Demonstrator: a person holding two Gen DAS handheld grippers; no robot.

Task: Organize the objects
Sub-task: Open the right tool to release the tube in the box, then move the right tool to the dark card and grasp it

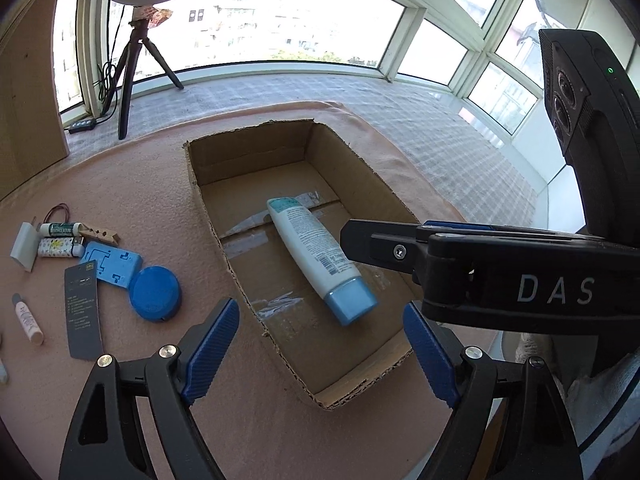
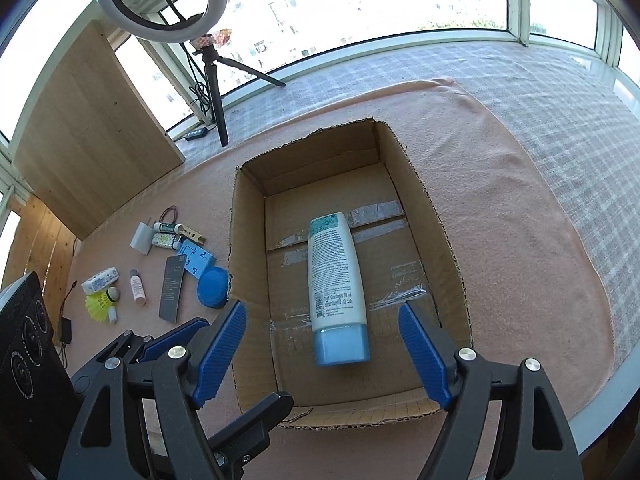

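Observation:
An open cardboard box [image 1: 195,184] [image 2: 249,248] sits on a pink cloth. Inside it, a white tube with a light-blue cap [image 1: 312,248] [image 2: 335,272] lies flat on the floor, cap toward me. My left gripper [image 1: 320,308] hangs open above the box's near end, and its blue pads do not touch the tube. My right gripper [image 2: 322,309] is open too, with its pads well clear on either side of the cap. In the left wrist view its black finger [image 1: 360,240] reaches in from the right over the box.
Left of the box lie loose items: a blue round lid [image 1: 155,294] [image 2: 213,290], a blue flat piece [image 1: 114,264], a dark card [image 1: 82,312], a small pink tube [image 1: 28,316], two lighters [image 1: 56,248] and a yellow shuttlecock [image 2: 100,304]. A ring-light tripod [image 2: 216,92] and a wooden board [image 2: 92,128] stand behind.

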